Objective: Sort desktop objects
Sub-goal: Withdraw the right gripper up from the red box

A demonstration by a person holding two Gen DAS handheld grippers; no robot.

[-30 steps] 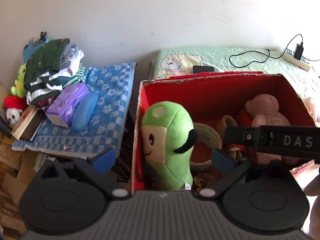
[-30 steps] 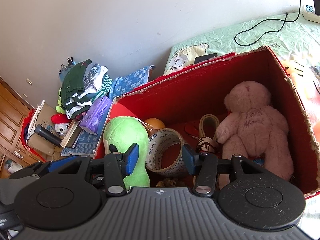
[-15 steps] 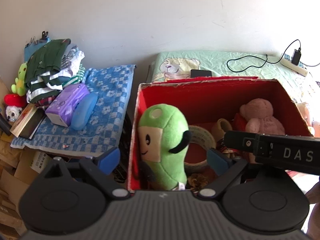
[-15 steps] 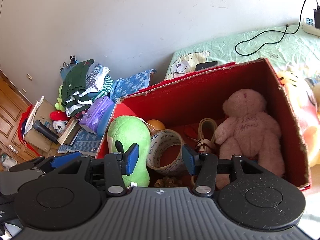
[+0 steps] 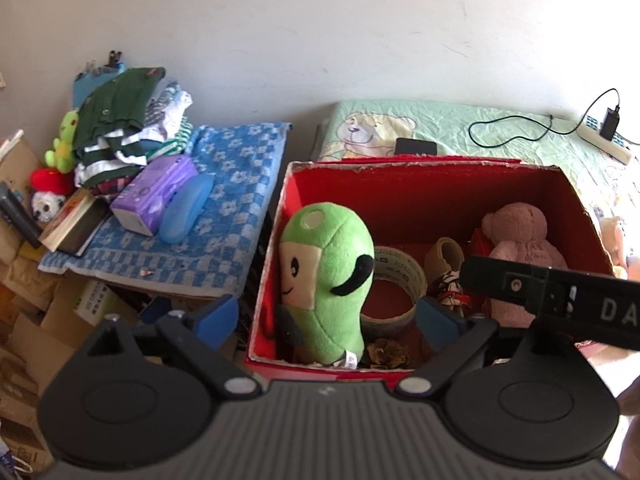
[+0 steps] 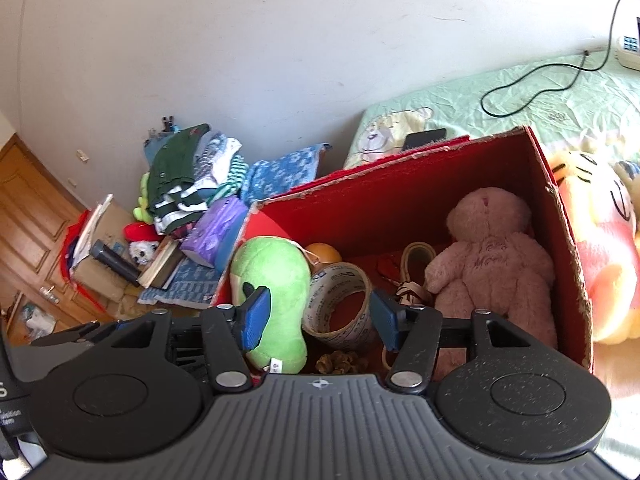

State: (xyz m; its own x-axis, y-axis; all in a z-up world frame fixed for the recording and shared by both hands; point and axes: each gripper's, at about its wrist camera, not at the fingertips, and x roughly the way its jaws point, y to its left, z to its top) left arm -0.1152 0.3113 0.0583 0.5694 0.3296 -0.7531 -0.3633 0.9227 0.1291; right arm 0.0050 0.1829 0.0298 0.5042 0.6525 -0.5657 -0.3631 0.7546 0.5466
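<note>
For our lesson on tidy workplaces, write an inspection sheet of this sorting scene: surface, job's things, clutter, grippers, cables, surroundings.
Surface: blue checked cloth; green bedsheet.
Job's things: red box holds green plush toy, tape roll, pink teddy bear, orange ball.
Clutter: clothes pile, purple packet, blue case, books.
Grippers: left gripper and right gripper both opening, holding nothing.
Cables: black cable to power strip.
Surroundings: white wall; wooden door.
</note>
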